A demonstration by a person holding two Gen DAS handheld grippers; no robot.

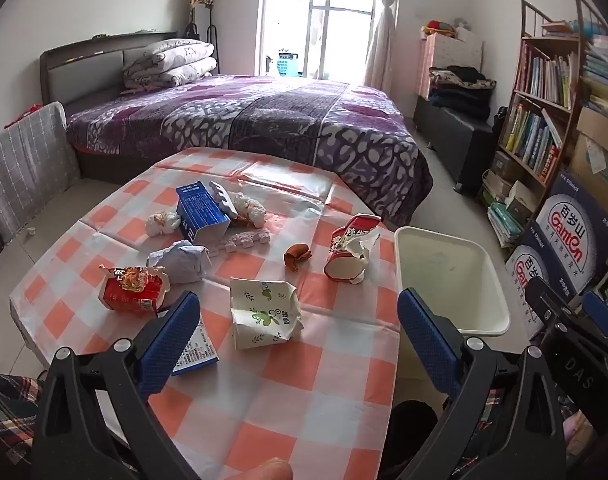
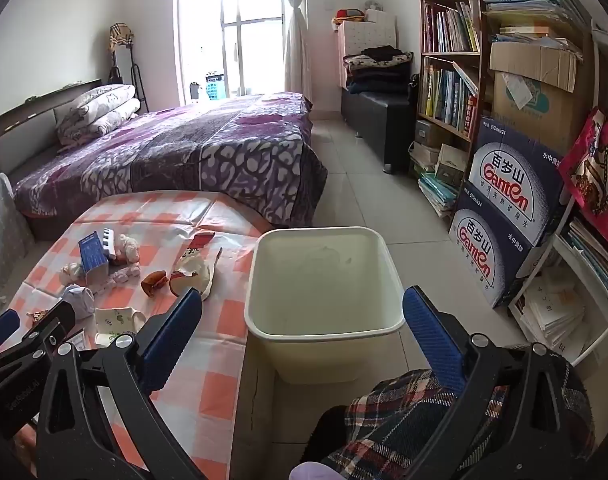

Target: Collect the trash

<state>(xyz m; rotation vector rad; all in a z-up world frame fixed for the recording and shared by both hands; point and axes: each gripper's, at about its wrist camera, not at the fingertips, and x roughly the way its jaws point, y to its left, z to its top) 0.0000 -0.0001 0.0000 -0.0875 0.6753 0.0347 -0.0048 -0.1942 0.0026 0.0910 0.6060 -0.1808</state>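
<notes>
The bin (image 2: 324, 280) looks empty, all trash (image 1: 263, 312) lies on the table (image 1: 304, 400), and the left gripper (image 1: 299, 332) and right gripper (image 2: 304, 328) are wide open, holding nothing.

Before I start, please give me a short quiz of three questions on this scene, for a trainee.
1. True or false: the bin already holds trash.
2. Which lies nearest the left gripper? A) blue carton B) white cup C) brown scrap
3. Fill in: both grippers stand ___ and hold nothing.

Key:
1. False; it looks empty.
2. B
3. open; the right gripper hovers over the bin.
</notes>
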